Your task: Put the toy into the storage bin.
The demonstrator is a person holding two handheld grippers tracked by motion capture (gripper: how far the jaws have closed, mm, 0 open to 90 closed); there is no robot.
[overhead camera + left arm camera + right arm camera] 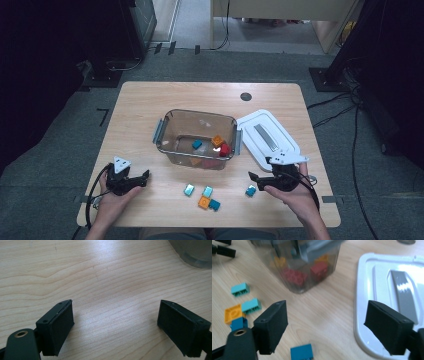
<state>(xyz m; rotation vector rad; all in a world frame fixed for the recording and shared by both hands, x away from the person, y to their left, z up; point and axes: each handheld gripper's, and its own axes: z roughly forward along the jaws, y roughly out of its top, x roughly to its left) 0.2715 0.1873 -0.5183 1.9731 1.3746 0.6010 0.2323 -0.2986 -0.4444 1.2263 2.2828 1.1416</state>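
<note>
A clear plastic bin (172, 131) stands mid-table with a blue, an orange and a red brick (225, 149) inside. Its white lid (267, 137) lies just to the right. Several loose bricks lie in front: two teal ones (189, 189), an orange one (204, 202) and blue ones (250, 190). My left gripper (145, 178) is open over bare wood (115, 325), left of the bricks. My right gripper (255, 181) is open too (324, 327), with a blue brick (301, 353) just ahead of its jaws, nearer the left one, and nothing held.
In the right gripper view the bin (299, 287) is ahead and the lid (367, 302) lies under the right jaw. A round grommet (245, 96) sits near the table's far edge. Cables and dark stands surround the table on the carpet.
</note>
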